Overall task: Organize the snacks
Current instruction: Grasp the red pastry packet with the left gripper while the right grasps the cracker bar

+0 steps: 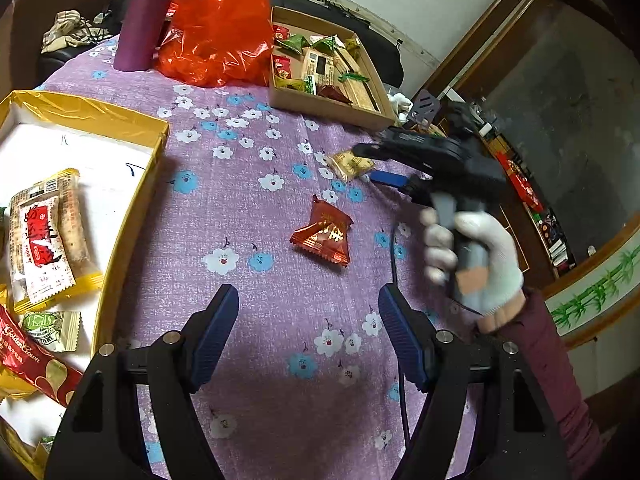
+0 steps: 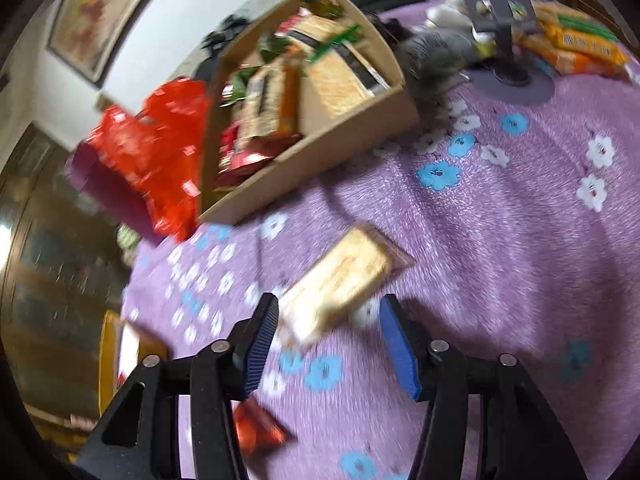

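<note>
So the brown cardboard box (image 1: pixel 332 106) full of mixed snacks is the thing to orient by here, sitting at the far end of the purple flowered tablecloth (image 1: pixel 248 208). Right beside it on its left is a crumpled red plastic bag (image 1: pixel 218 24). A bit nearer the camera than the box, the right gripper (image 1: pixel 370 162) is over a pale yellow snack packet (image 1: pixel 350 165), with the gloved right hand (image 1: pixel 472 256) on the handle. From the right wrist camera that packet (image 2: pixel 340 284) lies flat on the cloth, its near end between the two blue finger pads (image 2: pixel 262 344), which are spread wide with gaps on both sides, so it isn't pinched; the shot is pretty blurry though. Further from the box, toward the middle of the cloth, there's a red foil snack packet (image 1: pixel 323 233) lying by itself. The left gripper (image 1: pixel 308 334) hangs over bare cloth, well away from the box, fingers wide apart and holding nothing. Way over on the opposite side from the box is a gold-edged tray (image 1: pixel 132 208) with a white bottom, already holding a few wrapped snacks, including a long red-and-white bar (image 1: pixel 44 244).
</note>
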Motion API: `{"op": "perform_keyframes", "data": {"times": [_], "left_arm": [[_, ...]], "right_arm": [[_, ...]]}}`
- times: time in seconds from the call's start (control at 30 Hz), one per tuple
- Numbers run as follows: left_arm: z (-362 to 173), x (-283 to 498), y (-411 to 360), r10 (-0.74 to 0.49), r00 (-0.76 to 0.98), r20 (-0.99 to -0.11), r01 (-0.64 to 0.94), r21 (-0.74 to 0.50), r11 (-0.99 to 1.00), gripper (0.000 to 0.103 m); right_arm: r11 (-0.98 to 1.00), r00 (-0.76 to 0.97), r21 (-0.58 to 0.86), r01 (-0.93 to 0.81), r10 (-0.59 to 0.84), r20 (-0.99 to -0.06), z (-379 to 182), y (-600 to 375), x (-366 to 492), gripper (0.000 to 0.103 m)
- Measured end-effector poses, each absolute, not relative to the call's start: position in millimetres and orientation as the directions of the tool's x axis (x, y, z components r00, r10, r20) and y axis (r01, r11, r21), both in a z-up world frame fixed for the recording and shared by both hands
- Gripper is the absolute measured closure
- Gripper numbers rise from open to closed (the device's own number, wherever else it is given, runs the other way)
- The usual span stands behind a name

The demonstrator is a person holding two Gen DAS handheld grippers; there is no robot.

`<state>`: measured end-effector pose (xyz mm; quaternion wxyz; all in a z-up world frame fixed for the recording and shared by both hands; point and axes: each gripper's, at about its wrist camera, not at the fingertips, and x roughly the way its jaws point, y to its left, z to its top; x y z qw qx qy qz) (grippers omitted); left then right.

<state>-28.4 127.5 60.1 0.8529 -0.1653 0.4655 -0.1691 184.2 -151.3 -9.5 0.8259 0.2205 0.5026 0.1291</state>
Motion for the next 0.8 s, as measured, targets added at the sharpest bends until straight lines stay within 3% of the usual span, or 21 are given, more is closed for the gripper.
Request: {"op": "perform_keyframes", "data": {"times": [0.1, 0.27, 0.33, 0.4, 0.8], "left_arm": [[60.7, -29.2, 126.7, -0.432, 0.513, -0.742, 0.143, -0.422, 0.895, 0.031], [59.5, -26.3, 126.3, -0.430, 0.506, -0.748, 0.146, -0.417, 0.897, 0.031], [59.2, -24.3, 126.6, -0.425, 0.504, -0.752, 0.143, -0.413, 0.900, 0.031], [58.6, -22.4, 126.9, -0.419, 0.505, -0.754, 0.138, -0.409, 0.902, 0.031], [47.3, 11.7, 72.2, -0.285, 0.493, -0.822, 0.231, -0.192, 0.954, 0.031]], "right_arm": [[0.898, 0.512, 0.438, 0.051, 0.353, -0.783, -4.5, -134.8, 193.4, 0.037], [0.965, 0.517, 0.252, 0.065, 0.184, -0.836, -4.6, -103.1, 204.2, 0.037], [0.991, 0.516, 0.126, 0.046, 0.085, -0.852, -4.2, -89.0, 202.9, 0.049], [0.997, 0.525, 0.074, 0.026, 0.050, -0.850, -3.5, -86.6, 197.2, 0.068], [0.931, 0.509, 0.363, -0.027, 0.326, -0.797, -3.0, -166.3, 108.5, 0.071]]}}
